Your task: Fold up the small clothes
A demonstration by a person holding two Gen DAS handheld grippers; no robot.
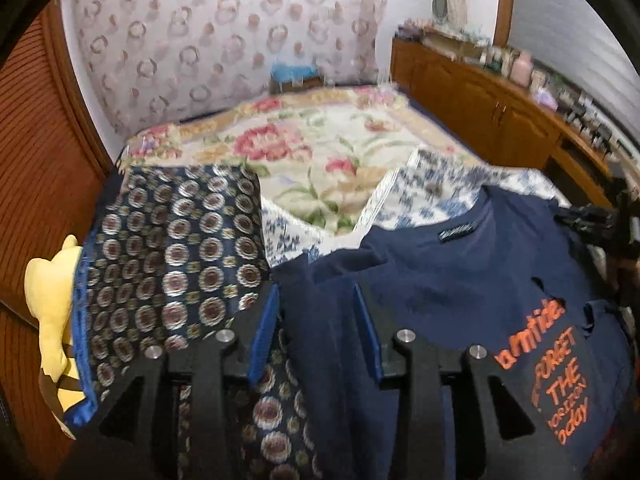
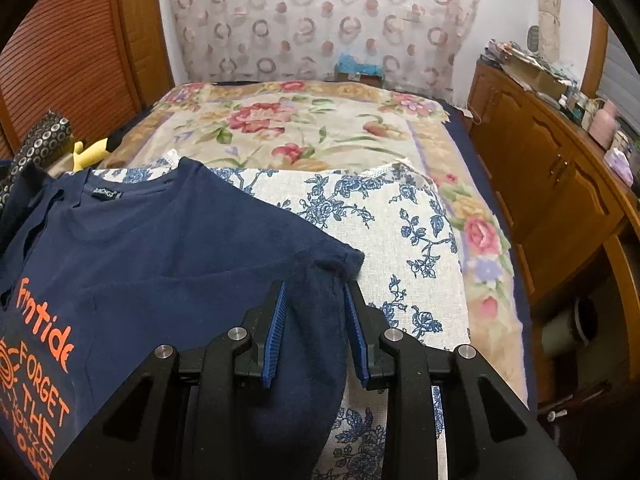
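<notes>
A navy T-shirt [image 1: 460,272] with orange lettering lies front up, its collar toward the far side, on a blue-and-white floral cloth [image 2: 380,220] on the bed. My left gripper [image 1: 315,292] is over the shirt's left sleeve; its blue pads [image 1: 264,336] stand apart and the navy cloth lies loosely between them. My right gripper [image 2: 314,284] is at the other sleeve of the T-shirt [image 2: 160,248], with its pads closed against the bunched navy sleeve cloth that fills the gap.
A dark cloth with round medallions [image 1: 172,248] lies left of the shirt, with a yellow plush toy [image 1: 48,292] beyond it. A floral bedspread [image 2: 300,128] covers the bed. A wooden cabinet [image 2: 552,168] runs along the right, a louvred wooden door [image 1: 40,160] along the left.
</notes>
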